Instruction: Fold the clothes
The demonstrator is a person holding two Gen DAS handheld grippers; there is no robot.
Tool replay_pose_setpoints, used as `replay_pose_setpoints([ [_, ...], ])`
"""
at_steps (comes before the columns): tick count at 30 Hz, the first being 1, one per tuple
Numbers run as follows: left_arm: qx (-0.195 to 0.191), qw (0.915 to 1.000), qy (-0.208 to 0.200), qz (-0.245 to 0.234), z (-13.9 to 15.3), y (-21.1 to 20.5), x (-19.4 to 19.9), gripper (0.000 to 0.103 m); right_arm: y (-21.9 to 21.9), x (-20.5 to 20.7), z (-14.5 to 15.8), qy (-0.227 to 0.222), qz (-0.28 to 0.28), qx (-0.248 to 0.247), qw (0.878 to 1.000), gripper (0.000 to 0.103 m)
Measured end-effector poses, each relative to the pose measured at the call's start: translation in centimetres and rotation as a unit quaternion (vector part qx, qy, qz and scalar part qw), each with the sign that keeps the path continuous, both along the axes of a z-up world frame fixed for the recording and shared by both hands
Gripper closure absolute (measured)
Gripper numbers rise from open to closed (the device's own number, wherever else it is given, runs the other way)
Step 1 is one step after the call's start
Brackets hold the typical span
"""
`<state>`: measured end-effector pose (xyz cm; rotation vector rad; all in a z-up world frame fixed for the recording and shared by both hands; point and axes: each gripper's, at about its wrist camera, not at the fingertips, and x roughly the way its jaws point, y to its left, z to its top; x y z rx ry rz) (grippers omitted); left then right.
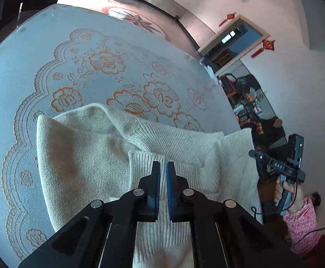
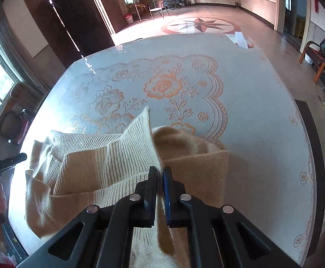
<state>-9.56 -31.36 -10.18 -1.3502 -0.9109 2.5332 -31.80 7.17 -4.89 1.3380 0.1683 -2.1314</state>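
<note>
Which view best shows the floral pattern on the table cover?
The right wrist view: the table cover lies nearly whole beyond the sweater, scalloped border and flowers visible. The left wrist view shows only part of the pattern, at a tilt, its near portion hidden under the sweater.

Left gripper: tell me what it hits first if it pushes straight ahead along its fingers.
Probably the cream knit sweater. The left gripper points at its ribbed band lying just past the fingertips, jaws nearly closed with nothing visibly between them. Beyond lies the floral tablecloth. Depth is uncertain.

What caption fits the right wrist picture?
Right gripper jaws pinching a cream knit sweater on a floral tablecloth.
</note>
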Motion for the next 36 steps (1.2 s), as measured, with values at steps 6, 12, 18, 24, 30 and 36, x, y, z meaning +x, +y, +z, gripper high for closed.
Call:
replay_pose_setpoints([
  [6,-0.061,0.9959,-0.067,-0.003,-3.5,0.6,-1.3,0.090,0.6,-0.6,-2.4,-0.041,-0.020,-0.012,0.999,0.099],
  [12,0.000,0.9964,-0.083,-0.016,-5.3,0.6,-2.5,0.064,1.6,-0.6,-3.4,-0.059,-0.030,-0.018,0.998,0.099],
  [18,0.006,0.9985,-0.054,0.011,-3.7,0.1,-1.4,0.090,1.9,-0.6,-3.4,-0.061,-0.031,-0.020,0.997,0.099],
  [24,0.009,0.9981,0.005,0.060,0.1,-1.6,0.8,0.100,2.2,0.0,-2.5,-0.038,-0.039,-0.020,0.998,0.099],
  [30,0.001,0.9913,0.072,0.110,5.0,-3.8,2.3,0.100,3.0,0.5,1.8,0.028,-0.048,-0.039,0.998,0.099],
  [36,-0.055,0.9881,0.033,0.140,3.1,-5.6,-0.7,0.100,3.0,-2.4,0.3,0.016,-0.083,-0.029,0.996,0.099],
])
